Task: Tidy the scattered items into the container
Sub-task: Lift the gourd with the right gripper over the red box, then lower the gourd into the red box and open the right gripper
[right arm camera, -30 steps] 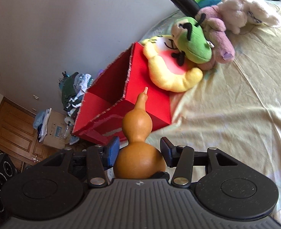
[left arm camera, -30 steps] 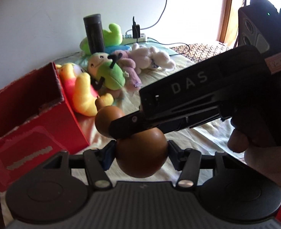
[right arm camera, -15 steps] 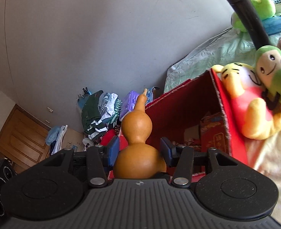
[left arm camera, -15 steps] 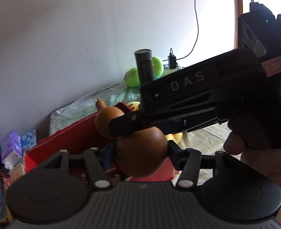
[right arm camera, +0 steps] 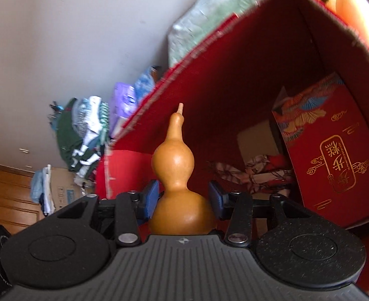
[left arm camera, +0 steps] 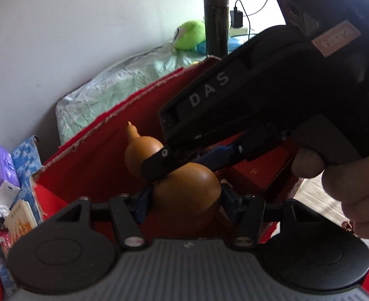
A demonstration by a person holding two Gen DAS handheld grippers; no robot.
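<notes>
- The left tool (left arm camera: 187,200) is clamped at a medium width on the fat lower bulb of the gourd (left arm camera: 184,190). The skin is smooth and rounded, so I judge the pads could skid off if the wrist tilts further.
- The right tool (right arm camera: 183,193) is closing with the same gourd between its jaws. Small gaps show beside the narrow waist, so I cannot tell whether its pads press yet. If they bite there, they could lever the gourd against the left grip and twist it loose.
- In the left wrist view one right finger (left arm camera: 156,160) lies across the gourd's neck, with the person's hand (left arm camera: 354,188) close behind. Two tools crowd one small item, so releasing them unevenly could flick it sideways.
- The gourd hangs over the open mouth of the red box (left arm camera: 96,155) with its stem tip near the far wall, not yet resting on anything. A hard shell dropped from here may crack or bounce.
- Deeper in lie a red gift carton (right arm camera: 334,155) and crumpled patterned wrapping (right arm camera: 254,173). The gourd could land on the carton's edge and roll.
- Beyond, a green plush (left arm camera: 189,33) and black flask (left arm camera: 215,22) sit on the bed (left arm camera: 109,92), not yet tidied.
</notes>
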